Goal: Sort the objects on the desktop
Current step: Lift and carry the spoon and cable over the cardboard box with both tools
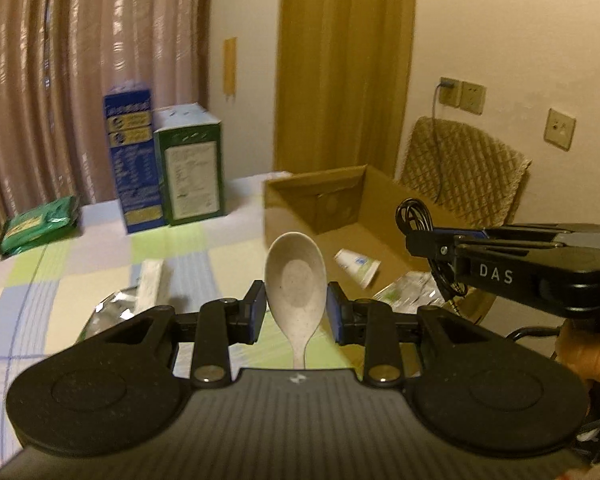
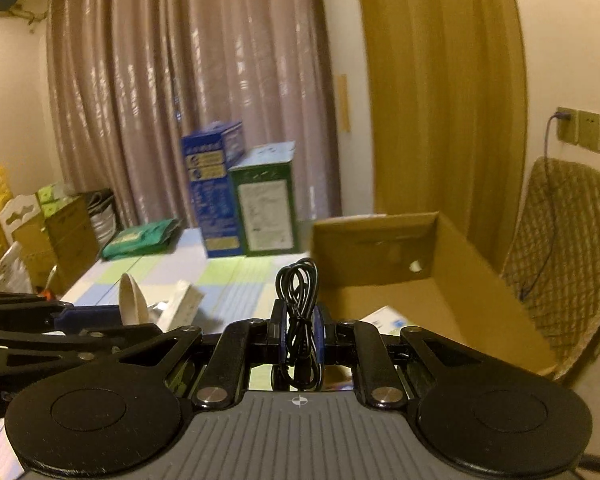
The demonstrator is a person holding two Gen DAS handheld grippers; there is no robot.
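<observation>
My left gripper is shut on a speckled white spoon, bowl upright, held above the checked tablecloth. My right gripper is shut on a coiled black cable; it also shows in the left wrist view, held over the open cardboard box. The box holds a white tube and a foil packet. The spoon shows at the left of the right wrist view.
A blue carton and a green carton stand at the table's far side. A green pack lies at the far left. A foil bag and white packet lie near the left gripper. A wicker chair stands behind the box.
</observation>
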